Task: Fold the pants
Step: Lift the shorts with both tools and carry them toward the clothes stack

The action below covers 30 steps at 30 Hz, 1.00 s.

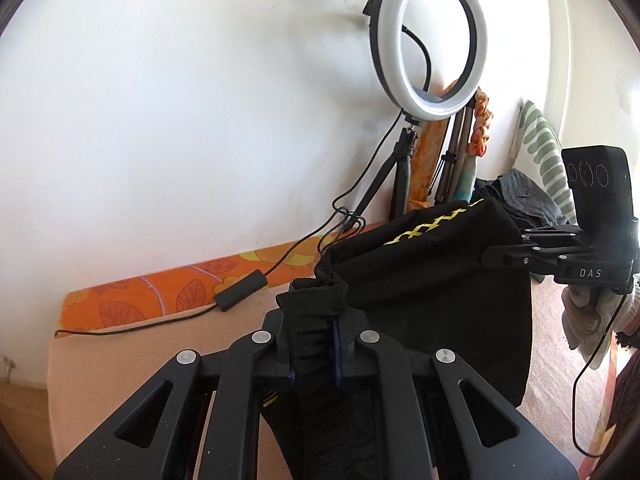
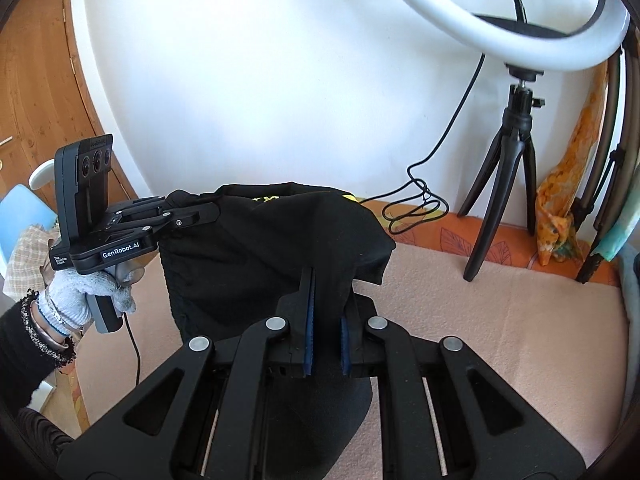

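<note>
The black pants (image 1: 432, 280) with a yellow pattern hang in the air between my two grippers, above the peach bed cover (image 1: 160, 344). My left gripper (image 1: 314, 308) is shut on a bunched edge of the pants. My right gripper (image 2: 326, 300) is shut on the other edge of the pants (image 2: 272, 256). In the left wrist view the right gripper (image 1: 496, 258) holds the cloth at the right. In the right wrist view the left gripper (image 2: 208, 210) holds it at the left. The lower part of the pants hangs hidden behind the gripper bodies.
A ring light (image 1: 430, 40) on a black tripod (image 2: 508, 168) stands on the bed by the white wall, its cable (image 1: 240, 292) trailing over the cover. An orange leaf-print sheet edge (image 1: 140, 300) runs along the wall. Folded clothes and a striped pillow (image 1: 540, 148) lie far right. A wooden door (image 2: 36, 80) is at left.
</note>
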Tool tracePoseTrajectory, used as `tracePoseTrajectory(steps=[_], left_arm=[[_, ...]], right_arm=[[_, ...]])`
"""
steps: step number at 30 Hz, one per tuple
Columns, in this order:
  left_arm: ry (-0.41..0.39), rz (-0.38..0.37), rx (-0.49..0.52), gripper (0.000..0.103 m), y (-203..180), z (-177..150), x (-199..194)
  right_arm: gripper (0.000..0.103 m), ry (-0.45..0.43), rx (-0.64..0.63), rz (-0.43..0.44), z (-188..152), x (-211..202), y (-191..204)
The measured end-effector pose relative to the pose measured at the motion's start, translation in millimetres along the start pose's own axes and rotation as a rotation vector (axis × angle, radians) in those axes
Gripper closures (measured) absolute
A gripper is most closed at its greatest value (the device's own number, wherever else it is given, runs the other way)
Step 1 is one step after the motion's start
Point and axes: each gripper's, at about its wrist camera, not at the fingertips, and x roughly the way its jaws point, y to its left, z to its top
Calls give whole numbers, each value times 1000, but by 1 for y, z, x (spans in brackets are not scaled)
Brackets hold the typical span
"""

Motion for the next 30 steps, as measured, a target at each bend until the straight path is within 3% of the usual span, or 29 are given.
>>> tracePoseTrajectory(steps=[7,14,22,30], left_arm=[[-44,-44,-43,93,-28,3,-21],[-112,-120,-63,93,-80,25,-20],[-168,-198,-20,93,-151,57,-4],[-198,-262,-13,93,-204,93,20]], right_arm=[[93,-16,-86,-46,4,-56,25],[93,6,-201,-125,25,-116,20],[93,-3,-165,-185,45,-192,-30],[93,-30,-132,-180,56,-244,-85]])
